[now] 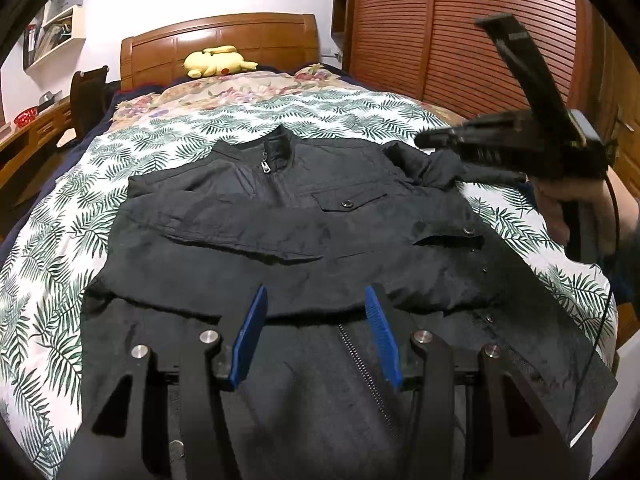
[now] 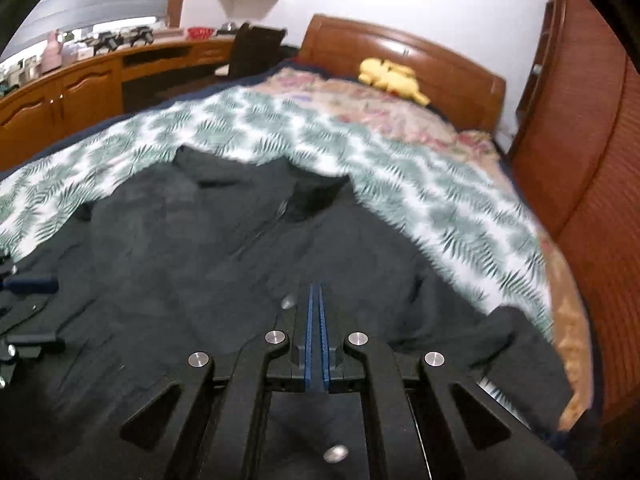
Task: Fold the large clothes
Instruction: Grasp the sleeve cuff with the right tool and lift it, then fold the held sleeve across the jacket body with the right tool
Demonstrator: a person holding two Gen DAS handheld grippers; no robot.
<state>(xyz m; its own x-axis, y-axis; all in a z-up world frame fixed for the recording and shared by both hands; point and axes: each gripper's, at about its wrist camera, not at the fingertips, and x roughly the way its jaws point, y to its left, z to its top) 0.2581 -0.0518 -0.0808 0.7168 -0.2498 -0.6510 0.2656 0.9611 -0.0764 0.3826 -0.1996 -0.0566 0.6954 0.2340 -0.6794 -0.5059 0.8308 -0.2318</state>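
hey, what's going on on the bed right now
A person is folding a black zip-front jacket spread on the leaf-print bedspread. One sleeve already lies folded across the chest. The left tool hovers open above the jacket's lower front, with nothing between its blue pads. The right tool has its jaws shut; from the left wrist view it is over the jacket's shoulder at the right, but whether it pinches any fabric is unclear.

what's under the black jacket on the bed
The black jacket lies on a leaf-print bedspread, which shows all round it. A floral blanket lies further up the bed. Anything directly beneath the jacket is covered.
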